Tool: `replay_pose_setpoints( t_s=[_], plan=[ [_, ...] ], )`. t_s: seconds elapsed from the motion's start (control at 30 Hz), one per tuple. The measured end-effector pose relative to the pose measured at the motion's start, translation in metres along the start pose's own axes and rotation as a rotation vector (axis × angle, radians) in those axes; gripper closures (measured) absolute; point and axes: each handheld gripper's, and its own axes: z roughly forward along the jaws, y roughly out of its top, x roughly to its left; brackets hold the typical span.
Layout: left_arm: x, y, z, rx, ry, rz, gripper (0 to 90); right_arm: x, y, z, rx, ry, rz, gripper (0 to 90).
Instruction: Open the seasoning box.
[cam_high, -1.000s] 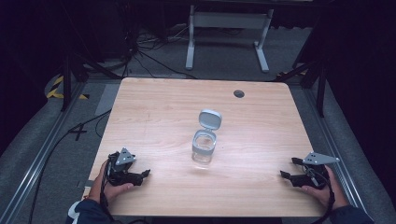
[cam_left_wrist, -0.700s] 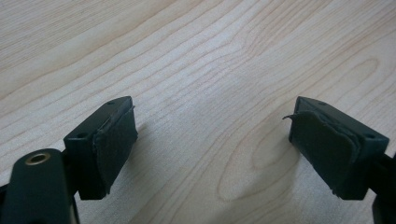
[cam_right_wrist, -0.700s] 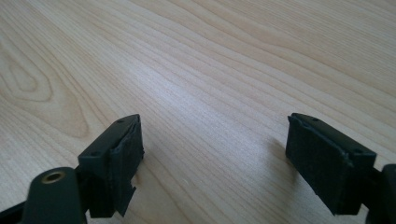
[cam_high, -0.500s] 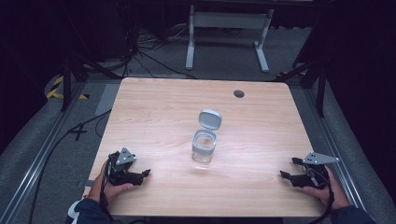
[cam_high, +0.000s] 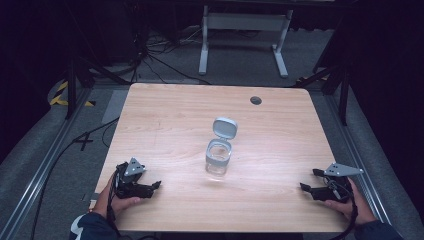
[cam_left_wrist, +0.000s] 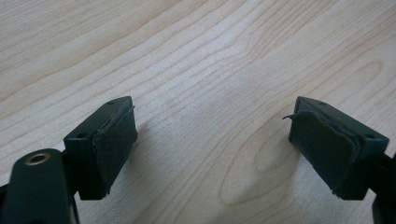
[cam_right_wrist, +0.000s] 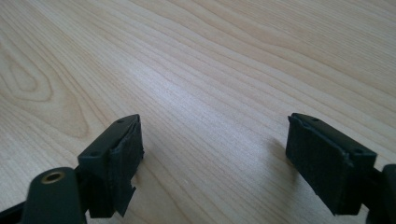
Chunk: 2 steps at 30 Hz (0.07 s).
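Observation:
A clear jar (cam_high: 218, 159) stands upright near the middle of the wooden table (cam_high: 170, 115), its grey flip lid (cam_high: 225, 127) swung open behind the mouth. My left gripper (cam_high: 156, 185) rests at the front left of the table, held by a hand, well left of the jar. In the left gripper view its jaws are wide apart (cam_left_wrist: 212, 140) over bare wood. My right gripper (cam_high: 303, 186) sits at the front right, also hand-held, pointing left toward the jar. The right gripper view has its jaws spread (cam_right_wrist: 215, 154) with nothing between them.
A dark round hole (cam_high: 256, 100) sits near the table's far edge. Beyond the table stand a white metal frame (cam_high: 240, 22) and loose cables (cam_high: 150, 55) on the grey floor. A rail (cam_high: 45, 170) runs along the left side.

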Motion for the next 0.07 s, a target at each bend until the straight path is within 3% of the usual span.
replay_pose_setpoints(
  t_s=[0.07],
  plan=[
    [0.0,0.0,0.0,0.0,0.0,0.0,15.2,0.0001,0.0,-0.0001,0.001,0.001,0.002,18.7]
  ],
)
